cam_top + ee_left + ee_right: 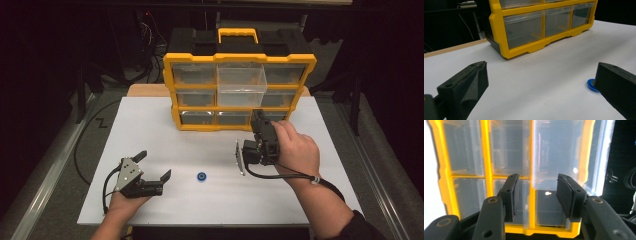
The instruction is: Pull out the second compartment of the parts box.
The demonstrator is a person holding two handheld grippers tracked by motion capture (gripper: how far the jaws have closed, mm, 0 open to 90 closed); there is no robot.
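Observation:
A yellow organizer (240,59) with clear drawers stands at the back of the white table (150,130). Its top middle drawer (241,82) is pulled out. A small blue disc (202,176) lies on the table toward the front. My left gripper (155,165) rests open just left of the disc, nothing between its jaws. In the left gripper view the disc (590,84) peeks out beside the right jaw of that gripper (541,67). My right gripper (257,117) is held open at the organizer's lower right drawers. Its jaws (537,180) face the organizer (485,150) and the drawer (564,152), empty.
The organizer (499,32) has a yellow handle (238,34) on top, with black casing behind it. Cables trail off the table's left edge (85,145). A wooden strip (145,90) shows behind the white surface. The surroundings are dark.

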